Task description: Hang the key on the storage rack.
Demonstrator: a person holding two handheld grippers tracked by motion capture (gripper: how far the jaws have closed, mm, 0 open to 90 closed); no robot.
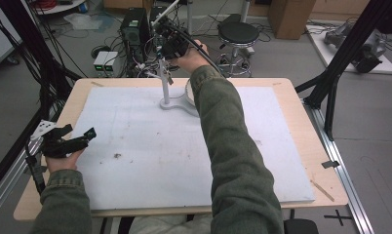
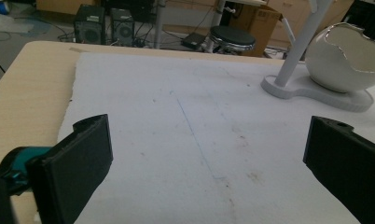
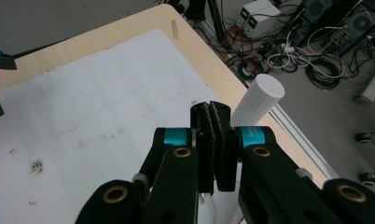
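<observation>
Our left gripper [image 1: 79, 139]: it rests low at the near left edge of the white mat [image 1: 135, 161]. Its jaws stand wide apart, with nothing between them.
White mat: bare in the middle, with a few small stains.
White stand [image 1: 177, 103]: it sits at the far side of the mat. A thin pole [image 1: 164, 80] rises from its flat base.
Egg-shaped bowl [image 2: 346, 58]: it sits on the same base, just beside the pole. Its rim looks broken and jagged.
Our right gripper [image 3: 215, 144]: it is up by the top of the pole. Its jaws are pressed together, and we see nothing held.
What could go wrong: we think a bump on the pole could tip the stand, and the bowl could roll off.
</observation>
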